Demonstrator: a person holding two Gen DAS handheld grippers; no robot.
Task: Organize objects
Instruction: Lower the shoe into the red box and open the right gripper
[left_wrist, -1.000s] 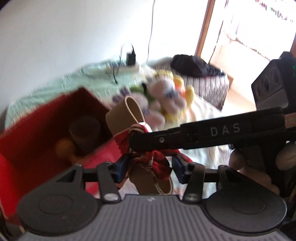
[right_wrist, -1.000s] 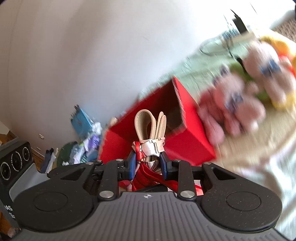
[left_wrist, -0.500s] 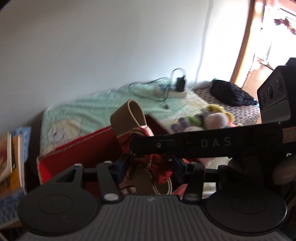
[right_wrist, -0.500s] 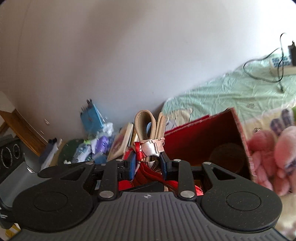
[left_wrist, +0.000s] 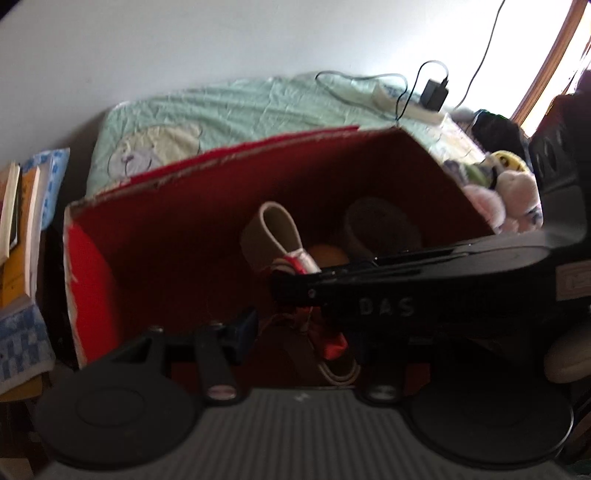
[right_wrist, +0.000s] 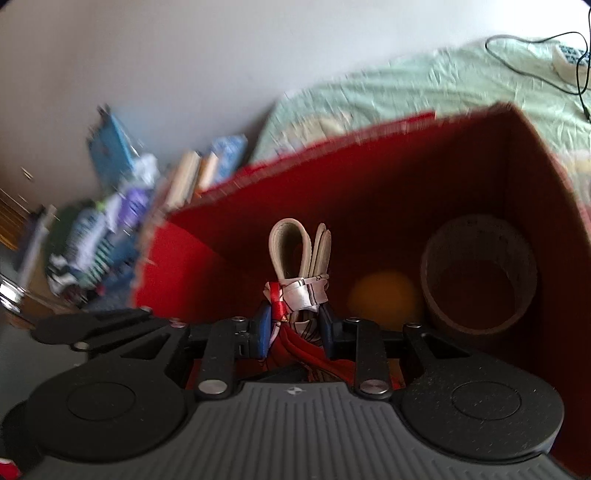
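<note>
Dangling belt bundle (right_wrist: 301, 273) between right tongs (right_wrist: 294, 326)

1 red cardboard box (left_wrist: 229, 206); inside it 1 orange ball (right_wrist: 384, 299), 1 tape roll (right_wrist: 480, 273), 1 folded beige belt tied with red-white ribbon (right_wrist: 295, 258). 1 power strip (left_wrist: 410, 101), 1 black charger (left_wrist: 436, 94). Plush toys (left_wrist: 506, 195) too blurred to count.

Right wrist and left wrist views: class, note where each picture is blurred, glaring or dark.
Right wrist view: the books and clutter at left are streaked with motion blur, while the belt bundle stays fairly sharp; the red box interior is dim. Left wrist view: softly blurred overall, the doorway at right blown out white, the box's inside in deep shadow.
</note>
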